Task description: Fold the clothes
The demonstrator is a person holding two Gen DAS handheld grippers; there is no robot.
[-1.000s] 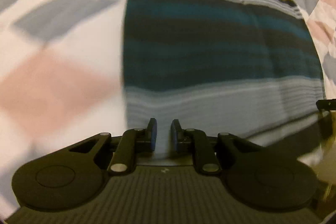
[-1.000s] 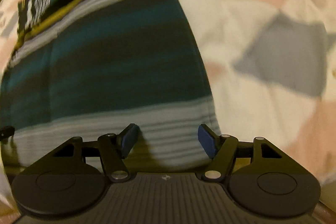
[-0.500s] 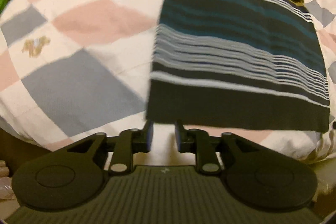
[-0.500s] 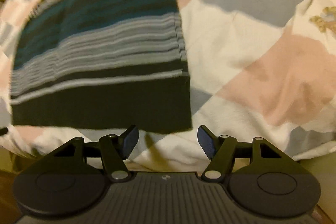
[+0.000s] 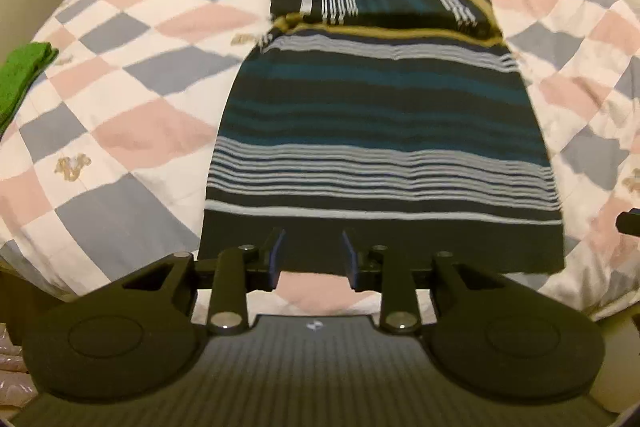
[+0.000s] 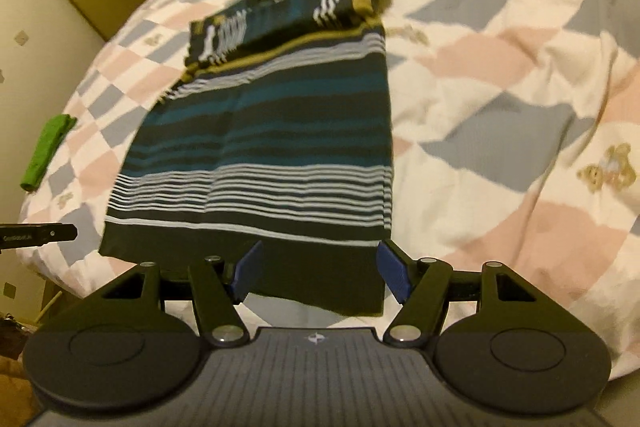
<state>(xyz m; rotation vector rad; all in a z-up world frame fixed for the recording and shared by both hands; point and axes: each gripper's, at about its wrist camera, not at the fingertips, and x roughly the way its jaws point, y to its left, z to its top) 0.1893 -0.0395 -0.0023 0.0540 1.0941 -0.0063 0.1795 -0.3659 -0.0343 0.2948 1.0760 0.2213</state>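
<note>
We've got the striped shirt (image 5: pixel 380 131) lying flat on the checked bed quilt (image 5: pixel 132 131), sleeves folded in (a green cloth (image 5: pixel 20 79) sits off at the edge). Left gripper (image 5: pixel 312 259) and right gripper (image 6: pixel 318 271) hover at the hem, jaws parted, holding nothing.

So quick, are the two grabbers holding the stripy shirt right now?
Left gripper: open, holding nothing, near the striped shirt's hem.
Right gripper: open wide, holding nothing.
</note>
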